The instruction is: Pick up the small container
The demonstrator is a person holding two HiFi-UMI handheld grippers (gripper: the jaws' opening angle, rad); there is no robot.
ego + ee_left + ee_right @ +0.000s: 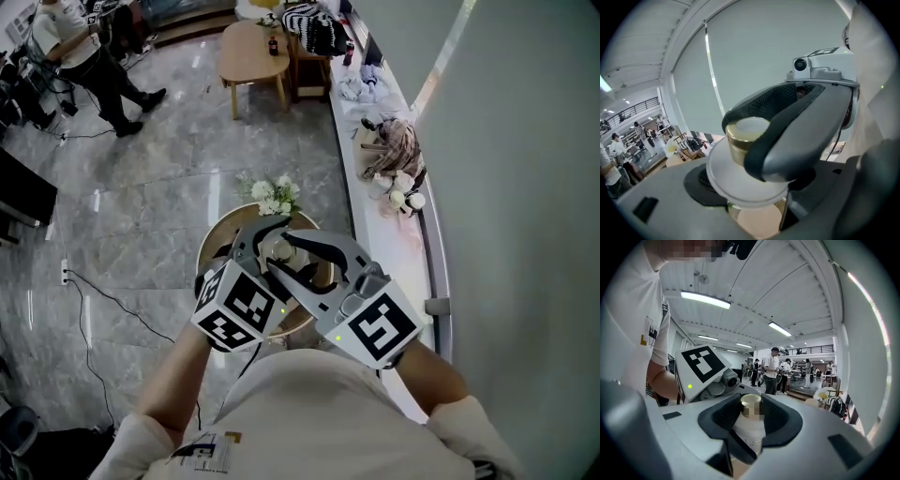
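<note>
Gripping small container (750, 425): L gripper (752, 185) + R gripper (751, 408) fingers clamped on it, hands side-by-side above round table (208, 247).

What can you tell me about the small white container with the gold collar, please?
The small white container is a smooth, plastic-looking jar with a wide rounded shoulder, a shiny gold collar and a pale flat top. It stands upright, held clear of the round wooden table, clamped between the pads of both the left gripper and the right gripper.
</note>
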